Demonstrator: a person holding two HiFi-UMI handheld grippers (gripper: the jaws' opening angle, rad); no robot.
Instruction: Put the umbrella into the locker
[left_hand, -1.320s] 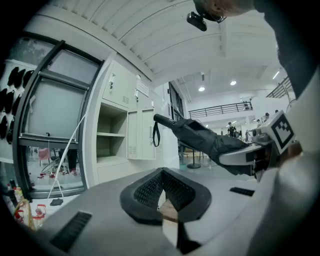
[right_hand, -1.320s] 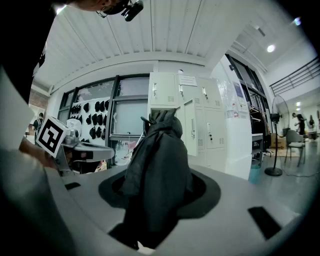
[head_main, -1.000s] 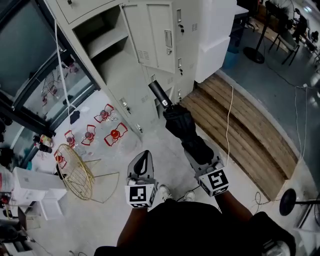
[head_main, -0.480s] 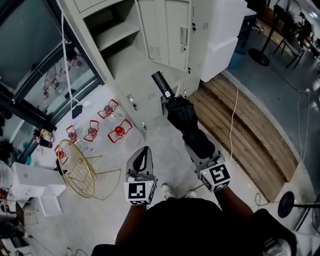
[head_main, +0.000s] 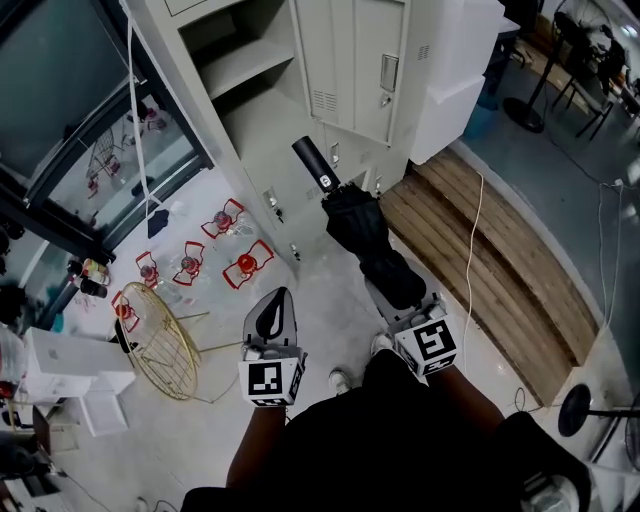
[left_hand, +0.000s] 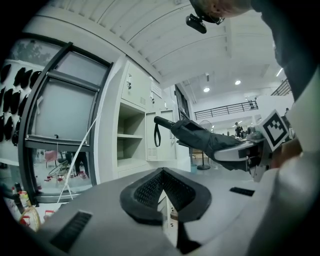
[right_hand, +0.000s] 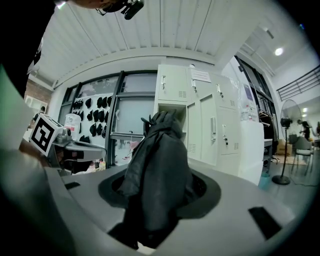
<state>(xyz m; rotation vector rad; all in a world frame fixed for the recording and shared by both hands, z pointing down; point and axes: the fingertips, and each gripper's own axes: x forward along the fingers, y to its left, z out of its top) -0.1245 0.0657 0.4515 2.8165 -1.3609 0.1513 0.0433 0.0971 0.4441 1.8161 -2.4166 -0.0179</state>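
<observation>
Right gripper is clamped on the black folded umbrella. Jaws stand partly apart with the bunched cloth end pressed between the pads, and the right gripper view shows the dark fabric filling the gap. The umbrella sticks out level from the jaws, in the air and touching nothing else. Its handle is at the far end, pointing toward the locker. A wrist strap hangs off the handle.

The locker is pale grey metal. One tall compartment is open, with a shelf inside and its door swung out to the right. The umbrella is outside the locker: in the head view the handle tip lies over the lower front of the open compartment, just below the door's bottom edge. How close it is to the opening I cannot tell.

Left gripper is held level to the left of the right one and well apart from it. Its jaw tips are together with nothing between them. It touches neither the umbrella nor the locker.

Floor is pale concrete. A wooden pallet platform lies to the right of the locker with a white cord running across it. A gold wire basket sits on its side at lower left. Red-and-white wire things stand near the glass wall. The person's shoe shows between the two grippers.
</observation>
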